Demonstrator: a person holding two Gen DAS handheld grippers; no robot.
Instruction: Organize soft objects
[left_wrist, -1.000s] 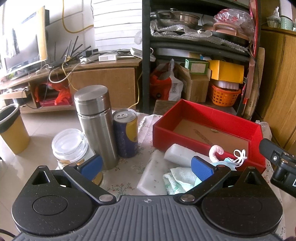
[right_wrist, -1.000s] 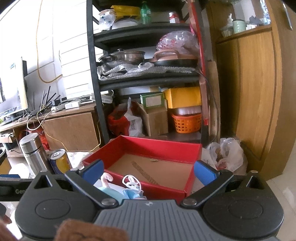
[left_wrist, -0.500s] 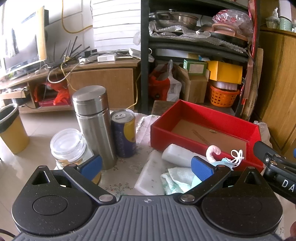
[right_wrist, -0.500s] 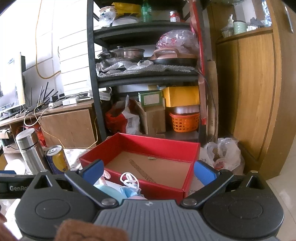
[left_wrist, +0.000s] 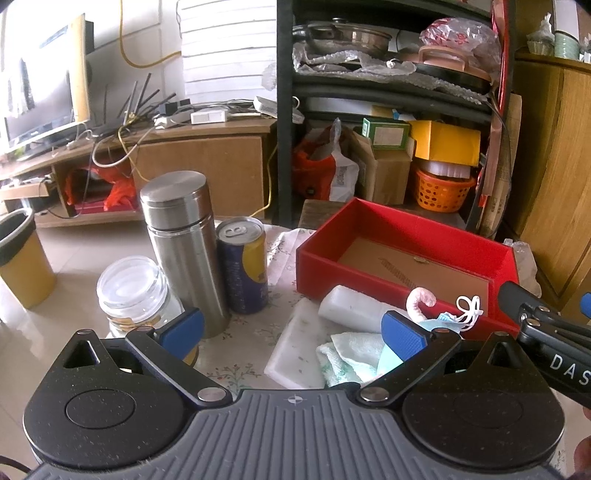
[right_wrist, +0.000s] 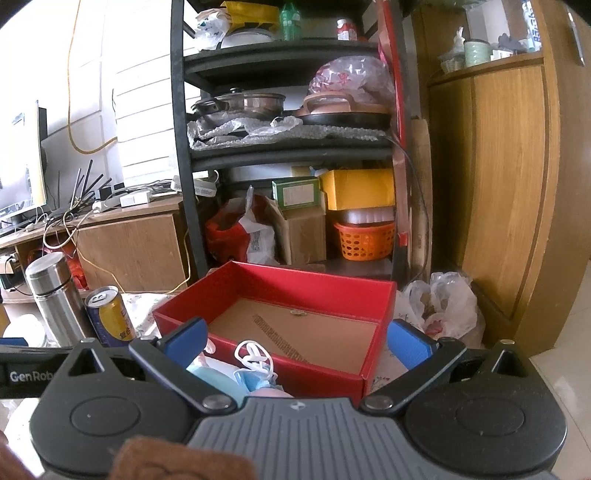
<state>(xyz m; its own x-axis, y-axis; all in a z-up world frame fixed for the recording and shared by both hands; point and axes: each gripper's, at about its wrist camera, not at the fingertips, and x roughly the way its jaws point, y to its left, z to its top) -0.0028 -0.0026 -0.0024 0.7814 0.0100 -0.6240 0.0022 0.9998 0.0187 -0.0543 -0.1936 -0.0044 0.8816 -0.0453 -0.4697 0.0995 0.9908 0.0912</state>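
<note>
Both grippers gape empty; right gripper (right_wrist: 295, 338) is nearer, face mask (right_wrist: 255, 365) at its seven o'clock, red box (right_wrist: 280, 295) beyond.

Flask (left_wrist: 183, 243) – left of box (left_wrist: 402, 258)

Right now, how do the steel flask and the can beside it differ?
The flask is taller than the can. The flask is plain brushed steel with a flat screw cap; the can is blue and yellow with a pull-tab top. From the left wrist view the flask sits left of the can, farther from the red box. Both stand upright, close together on the floral cloth, and neither is soft.
</note>
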